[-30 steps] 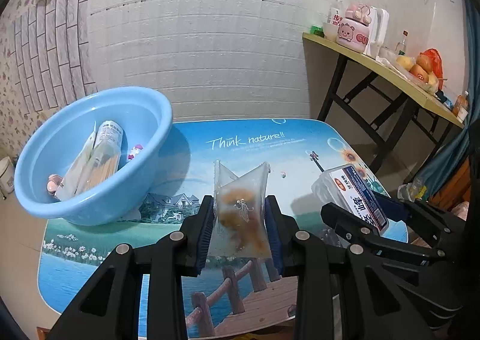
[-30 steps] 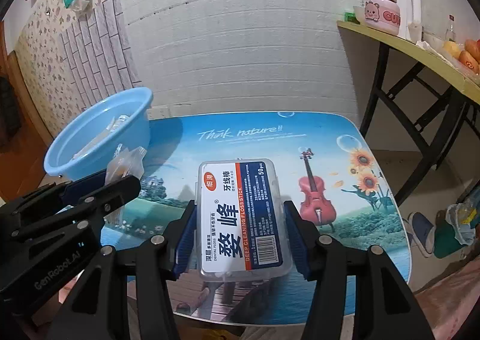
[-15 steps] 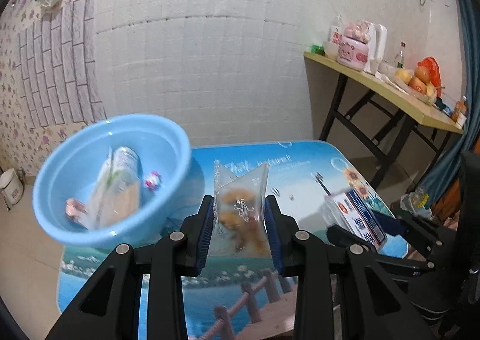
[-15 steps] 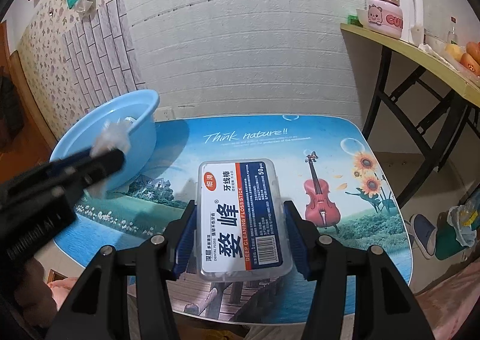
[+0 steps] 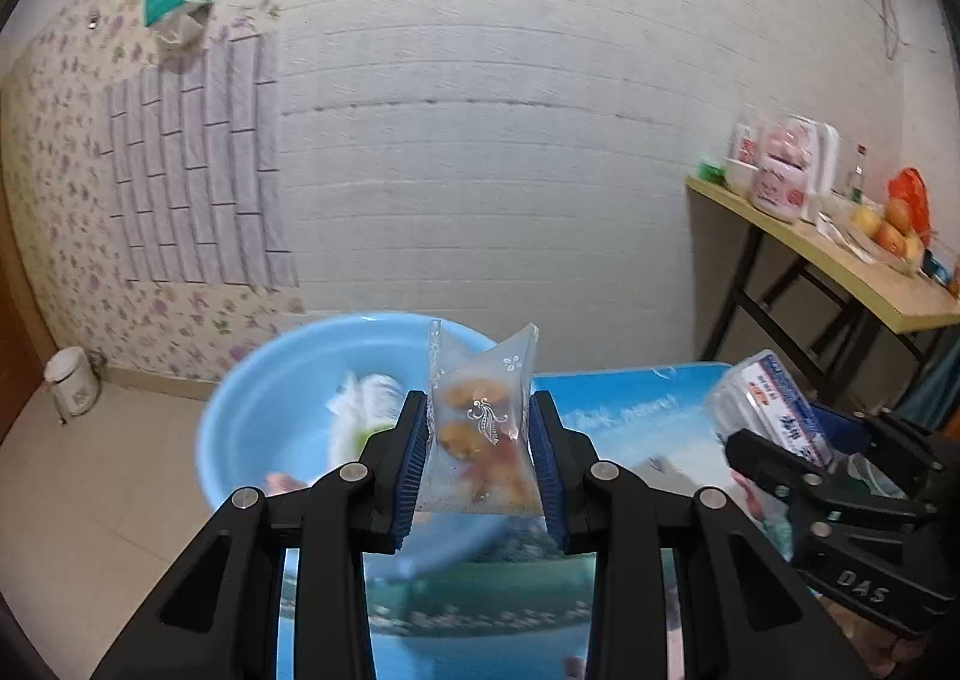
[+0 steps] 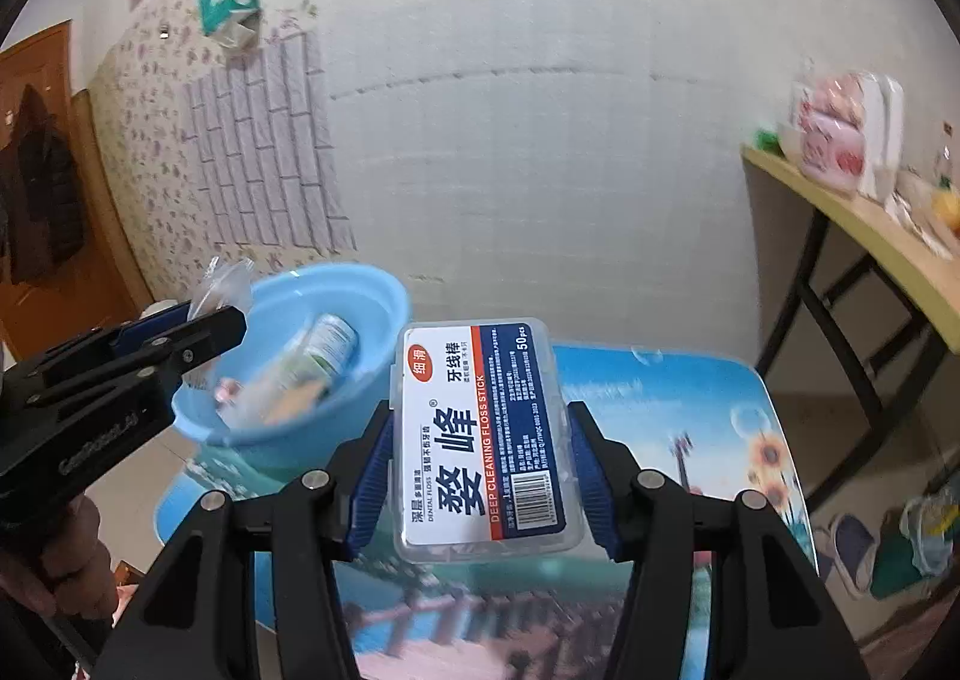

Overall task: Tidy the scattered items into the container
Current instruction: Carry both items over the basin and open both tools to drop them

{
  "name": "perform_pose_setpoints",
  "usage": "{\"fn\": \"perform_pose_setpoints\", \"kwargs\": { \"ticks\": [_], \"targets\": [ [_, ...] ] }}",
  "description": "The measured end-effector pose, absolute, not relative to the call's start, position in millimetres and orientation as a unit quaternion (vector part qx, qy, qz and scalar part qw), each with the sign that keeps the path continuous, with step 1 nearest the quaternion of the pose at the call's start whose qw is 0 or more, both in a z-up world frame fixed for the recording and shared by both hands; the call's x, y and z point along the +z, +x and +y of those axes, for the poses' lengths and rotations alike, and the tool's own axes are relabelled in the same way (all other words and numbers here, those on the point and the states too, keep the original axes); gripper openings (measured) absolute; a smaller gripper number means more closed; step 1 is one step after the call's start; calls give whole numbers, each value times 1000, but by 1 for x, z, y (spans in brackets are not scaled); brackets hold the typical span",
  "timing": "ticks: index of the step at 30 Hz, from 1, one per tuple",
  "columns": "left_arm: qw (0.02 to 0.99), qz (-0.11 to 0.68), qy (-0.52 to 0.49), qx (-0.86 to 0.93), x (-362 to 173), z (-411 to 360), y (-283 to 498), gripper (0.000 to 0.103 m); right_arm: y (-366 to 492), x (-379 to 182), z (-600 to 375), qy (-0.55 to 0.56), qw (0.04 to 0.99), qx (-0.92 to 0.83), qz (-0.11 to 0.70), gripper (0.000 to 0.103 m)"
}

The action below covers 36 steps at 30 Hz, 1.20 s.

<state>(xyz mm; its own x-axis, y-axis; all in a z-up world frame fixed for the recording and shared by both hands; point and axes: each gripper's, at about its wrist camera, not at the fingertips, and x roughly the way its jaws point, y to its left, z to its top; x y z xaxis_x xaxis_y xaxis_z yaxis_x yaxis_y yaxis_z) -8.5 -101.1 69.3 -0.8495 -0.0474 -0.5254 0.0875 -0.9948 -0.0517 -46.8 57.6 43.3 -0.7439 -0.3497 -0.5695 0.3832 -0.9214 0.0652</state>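
Note:
My left gripper [image 5: 480, 428] is shut on a clear snack bag [image 5: 483, 440] with orange pieces inside, held in the air just before the near rim of the light blue basin [image 5: 258, 428]. The basin [image 6: 360, 296] holds a tube, packets and small items. My right gripper [image 6: 480, 446] is shut on a clear dental floss stick box [image 6: 486, 428] with a blue and white label, held above the printed table, right of the basin. The box also shows in the left wrist view [image 5: 774, 410], and the left gripper shows in the right wrist view [image 6: 210, 320].
The low table [image 6: 690, 416] has a printed landscape top. A yellow folding side table [image 5: 840, 266] with a pink appliance, bottles and fruit stands at the right. A small white bin [image 5: 72, 389] sits on the floor at the left. White brick wall behind.
Both grippers have risen and moved left towards the basin with their items. The basin now sits directly behind the snack bag and appears nearer in both views.

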Motion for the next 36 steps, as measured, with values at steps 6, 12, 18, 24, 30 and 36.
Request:
{"fn": "perform_pose_setpoints", "kwargs": {
  "ticks": [6,12,18,24,30,36],
  "targets": [
    [55,41,265,-962,73,-131,-9,32,-50,51,28,292,220,-930,38,56],
    [58,41,270,-960,68,-148,-15,32,-55,56,7,288,226,-929,50,56],
    [68,41,294,-952,45,-168,-35,32,-68,49,-18,295,232,-925,58,56],
    [75,56,305,-948,30,-187,-47,32,-82,38,-36,309,230,-920,71,56],
    [66,56,306,-948,22,-197,-58,35,-97,35,-49,312,230,-919,80,56],
    [59,43,306,-949,13,-196,-59,70,-107,26,-67,321,238,-912,89,56]
  ]
}}
